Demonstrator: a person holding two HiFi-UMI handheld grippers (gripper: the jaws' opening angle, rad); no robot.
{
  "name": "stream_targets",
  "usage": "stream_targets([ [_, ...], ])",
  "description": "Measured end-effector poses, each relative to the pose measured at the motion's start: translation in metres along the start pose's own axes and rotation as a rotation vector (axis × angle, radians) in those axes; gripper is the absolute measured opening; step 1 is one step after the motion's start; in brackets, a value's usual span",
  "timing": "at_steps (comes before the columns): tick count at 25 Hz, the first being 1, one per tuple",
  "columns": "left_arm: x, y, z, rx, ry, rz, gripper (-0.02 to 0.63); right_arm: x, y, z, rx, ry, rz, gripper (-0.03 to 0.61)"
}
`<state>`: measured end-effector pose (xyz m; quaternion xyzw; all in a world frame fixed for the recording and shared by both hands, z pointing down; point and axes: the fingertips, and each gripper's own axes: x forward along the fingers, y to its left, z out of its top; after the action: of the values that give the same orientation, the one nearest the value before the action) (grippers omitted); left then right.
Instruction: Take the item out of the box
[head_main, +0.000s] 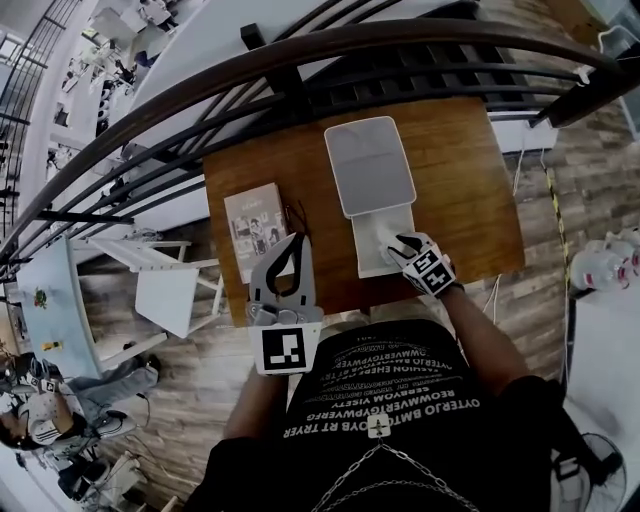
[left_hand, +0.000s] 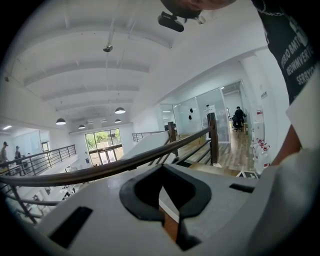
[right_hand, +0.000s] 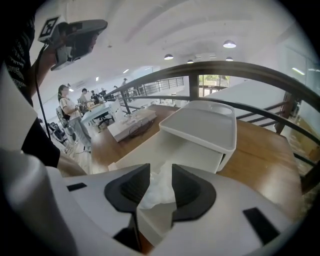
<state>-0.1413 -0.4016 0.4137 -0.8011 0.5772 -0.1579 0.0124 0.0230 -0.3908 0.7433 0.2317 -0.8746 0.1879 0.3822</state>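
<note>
A white box (head_main: 385, 262) lies on the wooden table (head_main: 470, 180), its lid (head_main: 368, 165) swung back over the far end. A crumpled white tissue (right_hand: 159, 192) sticks up from the box's near end. My right gripper (head_main: 385, 242) points down at that end; in the right gripper view its jaws (right_hand: 160, 186) stand open on either side of the tissue. My left gripper (head_main: 287, 250) hangs over the table's near-left part, open, with nothing between its fingers. The left gripper view shows only its jaws (left_hand: 171, 218), the railing and the hall.
A printed booklet (head_main: 255, 225) lies on the table left of the box, with a thin dark cord (head_main: 296, 215) beside it. A dark metal railing (head_main: 300, 60) runs along the table's far side. White chairs (head_main: 170, 290) stand left of the table.
</note>
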Motion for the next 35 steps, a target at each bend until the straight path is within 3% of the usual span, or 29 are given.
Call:
stream_targets([
  [14,0.007,-0.002,-0.014,-0.062,0.055,0.036,0.006,0.034,-0.002,-0.021,-0.05,0.207,0.067,0.124],
  [21,0.002,-0.008,-0.013,-0.054,0.05,0.048,0.006,0.04,-0.003,-0.03,-0.114,0.299,0.03,0.088],
  [24,-0.002,-0.007,-0.012,-0.058,0.047,0.057,0.006,0.041,-0.005,-0.031,-0.163,0.306,0.003,0.031],
  [30,-0.014,-0.006,-0.008,-0.044,0.045,0.059,0.006,0.036,-0.007,-0.028,-0.145,0.299,-0.014,0.017],
  [35,-0.027,-0.007,-0.01,-0.045,0.026,0.062,0.006,0.023,-0.008,-0.013,-0.109,0.21,-0.064,0.014],
])
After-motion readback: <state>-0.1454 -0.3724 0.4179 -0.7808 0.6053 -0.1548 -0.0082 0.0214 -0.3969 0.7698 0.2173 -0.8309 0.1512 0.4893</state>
